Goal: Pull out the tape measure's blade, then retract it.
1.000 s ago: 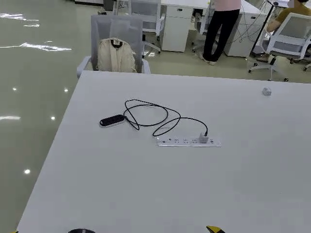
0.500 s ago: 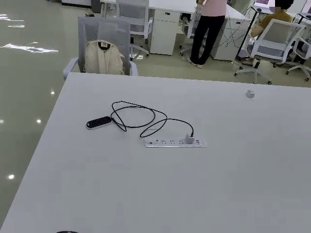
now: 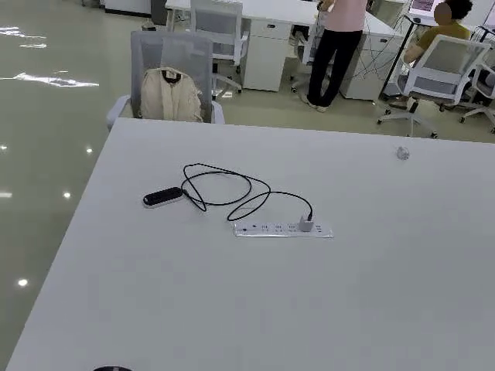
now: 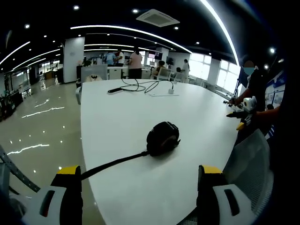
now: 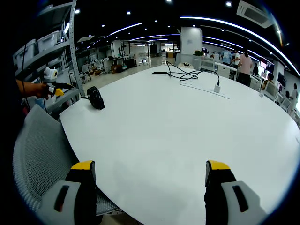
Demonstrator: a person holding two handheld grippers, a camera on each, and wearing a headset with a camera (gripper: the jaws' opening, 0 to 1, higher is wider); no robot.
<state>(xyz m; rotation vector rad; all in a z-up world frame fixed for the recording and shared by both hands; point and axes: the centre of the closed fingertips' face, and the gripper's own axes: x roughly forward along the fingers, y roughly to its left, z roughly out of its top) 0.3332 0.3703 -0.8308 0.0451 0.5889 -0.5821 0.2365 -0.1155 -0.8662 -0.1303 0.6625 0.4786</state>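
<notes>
Black, the tape measure (image 4: 162,138) is lying near the edge of the white table (image 4: 112,117), a dark strap (image 4: 112,164) trailing from it toward the left gripper (image 4: 139,172); it and the right gripper (image 5: 150,166) are being held spread wide, grasping nothing.

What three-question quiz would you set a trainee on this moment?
1. True or false: the left gripper is shut on the tape measure.
2. What is plugged into the power strip? A: a white charger. B: a desk lamp. C: nothing.
3. Fill in: the jacket hangs on the back of a ___.

Key
1. False: the left gripper is open, and the tape measure lies untouched ahead of it.
2. A.
3. chair.
</notes>
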